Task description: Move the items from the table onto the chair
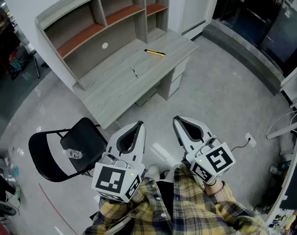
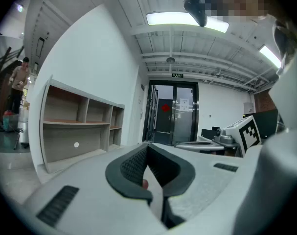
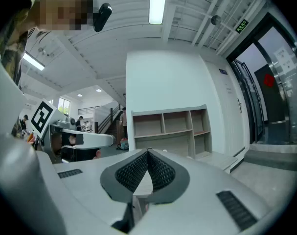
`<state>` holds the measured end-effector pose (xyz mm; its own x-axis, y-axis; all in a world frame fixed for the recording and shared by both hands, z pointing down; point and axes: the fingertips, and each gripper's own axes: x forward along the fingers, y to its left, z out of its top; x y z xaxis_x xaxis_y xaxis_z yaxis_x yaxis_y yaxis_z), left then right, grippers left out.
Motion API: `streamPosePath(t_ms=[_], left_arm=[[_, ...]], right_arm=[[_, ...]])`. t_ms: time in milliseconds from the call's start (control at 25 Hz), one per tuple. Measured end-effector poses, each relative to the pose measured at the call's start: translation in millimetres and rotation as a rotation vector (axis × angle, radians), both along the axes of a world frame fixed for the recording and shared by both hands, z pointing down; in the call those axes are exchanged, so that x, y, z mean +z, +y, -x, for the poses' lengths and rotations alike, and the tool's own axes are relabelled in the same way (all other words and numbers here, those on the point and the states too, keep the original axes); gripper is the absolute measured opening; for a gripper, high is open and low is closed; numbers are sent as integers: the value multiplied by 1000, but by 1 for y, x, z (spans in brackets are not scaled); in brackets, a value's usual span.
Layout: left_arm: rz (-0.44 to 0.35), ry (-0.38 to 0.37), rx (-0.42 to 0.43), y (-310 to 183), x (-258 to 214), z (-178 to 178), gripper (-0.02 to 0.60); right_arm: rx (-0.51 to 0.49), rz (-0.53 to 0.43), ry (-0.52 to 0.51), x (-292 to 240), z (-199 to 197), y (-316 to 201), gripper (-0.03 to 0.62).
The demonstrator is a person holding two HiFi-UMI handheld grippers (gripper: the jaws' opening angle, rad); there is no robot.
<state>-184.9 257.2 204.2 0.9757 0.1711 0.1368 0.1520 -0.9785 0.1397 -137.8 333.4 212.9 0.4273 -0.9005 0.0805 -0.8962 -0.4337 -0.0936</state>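
A yellow-and-black pen-like item point(image 1: 154, 52) lies on the grey desk point(image 1: 114, 99), with a thin dark item point(image 1: 134, 72) nearer the middle. The black folding chair point(image 1: 87, 137) stands at the lower left, with a small clear object point(image 1: 75, 154) on its seat. My left gripper point(image 1: 138, 126) and right gripper point(image 1: 177, 120) hover side by side above the floor, short of the desk's front edge. Both are shut with nothing between the pads. The left gripper view shows the jaws point(image 2: 147, 148) closed and level, and the right gripper view shows the same point(image 3: 148, 152).
The desk carries an open shelf unit point(image 1: 106, 18) against the wall. A cable and socket point(image 1: 249, 140) lie on the floor at right, beside white furniture point(image 1: 295, 87). Clutter point(image 1: 4, 190) sits at the far left. Glass doors point(image 2: 172, 116) stand beyond.
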Motion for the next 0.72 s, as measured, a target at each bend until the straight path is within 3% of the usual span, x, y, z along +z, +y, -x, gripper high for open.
streamPosePath(t_ms=[280,720], left_arm=[[16,-25,6,-6,5,6,5],[29,-43,49,9,11,7,5]], right_arm=[[2,13,-18,2,7,-4,17],[86,21,-52,5,13,22,17]])
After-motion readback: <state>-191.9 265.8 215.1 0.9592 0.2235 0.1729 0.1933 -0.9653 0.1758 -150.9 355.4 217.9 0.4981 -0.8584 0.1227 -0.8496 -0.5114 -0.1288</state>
